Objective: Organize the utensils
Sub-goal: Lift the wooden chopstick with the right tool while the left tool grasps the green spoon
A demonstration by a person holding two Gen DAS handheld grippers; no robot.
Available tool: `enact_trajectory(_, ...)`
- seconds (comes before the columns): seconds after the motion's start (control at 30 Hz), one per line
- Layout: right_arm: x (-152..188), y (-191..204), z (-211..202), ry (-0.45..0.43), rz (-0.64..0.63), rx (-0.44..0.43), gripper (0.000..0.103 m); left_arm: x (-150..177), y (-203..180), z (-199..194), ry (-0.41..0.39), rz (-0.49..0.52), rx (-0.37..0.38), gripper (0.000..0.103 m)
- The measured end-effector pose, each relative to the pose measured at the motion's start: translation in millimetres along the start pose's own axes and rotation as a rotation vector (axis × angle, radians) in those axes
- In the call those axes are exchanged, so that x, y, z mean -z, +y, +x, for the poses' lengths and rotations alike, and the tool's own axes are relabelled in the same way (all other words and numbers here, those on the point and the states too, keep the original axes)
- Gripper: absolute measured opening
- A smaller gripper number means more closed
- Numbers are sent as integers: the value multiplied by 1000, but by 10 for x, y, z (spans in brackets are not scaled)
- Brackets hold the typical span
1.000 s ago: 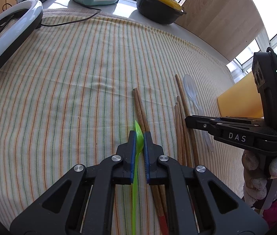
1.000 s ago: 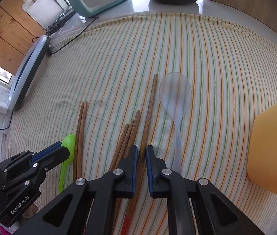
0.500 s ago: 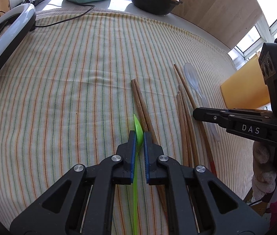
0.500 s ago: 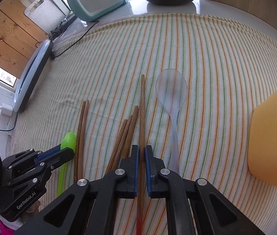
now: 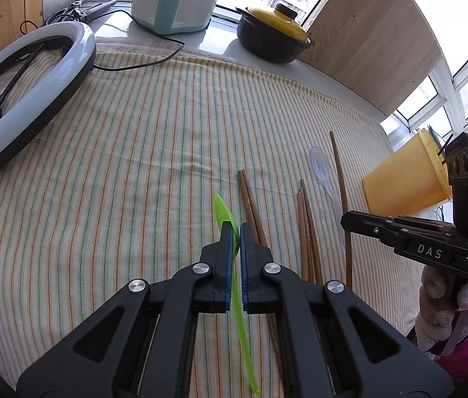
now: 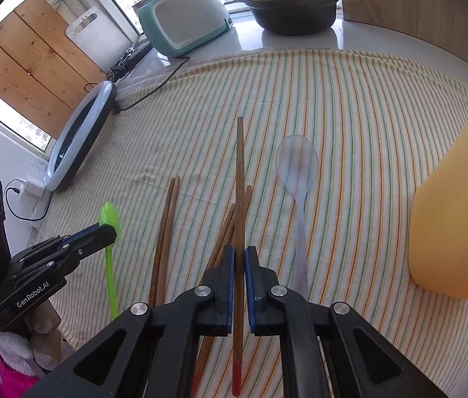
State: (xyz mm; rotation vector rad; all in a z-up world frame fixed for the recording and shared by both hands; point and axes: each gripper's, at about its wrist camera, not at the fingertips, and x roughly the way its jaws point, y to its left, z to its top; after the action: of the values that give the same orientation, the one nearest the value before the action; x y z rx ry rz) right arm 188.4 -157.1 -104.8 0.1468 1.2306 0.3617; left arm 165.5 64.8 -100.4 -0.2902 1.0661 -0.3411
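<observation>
— How many spoons do I see?
— Two: one green spoon (image 5: 223, 213) and one clear spoon (image 6: 297, 165).
— And chopsticks?
— I count six: a pair (image 6: 165, 229) lying together, a bundle of three (image 5: 307, 229), and a single chopstick (image 6: 240, 179).
— Containers?
— One yellow cup (image 6: 459, 219).

The striped tablecloth (image 6: 350, 106) is matt woven cloth. The chopstick (image 6: 240, 179) looks like smooth brown wood with a red-painted end. The green spoon (image 5: 225, 214) and clear spoon (image 6: 297, 165) are translucent plastic; the orange container (image 6: 459, 219) is frosted plastic.
</observation>
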Motion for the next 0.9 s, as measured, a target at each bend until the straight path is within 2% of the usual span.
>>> enact_trajectory(0.23,76,124,-326,-116,-65,-8,4,-46,-124,-255,-73,20,21,1)
enact_trajectory(0.47,134,152,-530,-178,-85,-7,4,-111,-293,-511,-145,56,49,1)
enact_trajectory(0.6,156,143,-608,-195,-85,-2,4,-126,-361,-544,-161,94,16,1)
enact_trajectory(0.7,192,124,-616,-192,-83,-2,4,-168,-240,-373,-76,57,14,2)
enact_trajectory(0.77,221,120,-611,-188,-85,-4,4,-153,-151,-212,5,38,-10,13)
enact_trajectory(0.8,229,118,-608,-187,-85,-5,4,-125,-111,-137,32,31,-22,26)
enact_trajectory(0.9,234,101,-582,-181,-78,-7,4,-11,-23,68,100,34,-58,28)
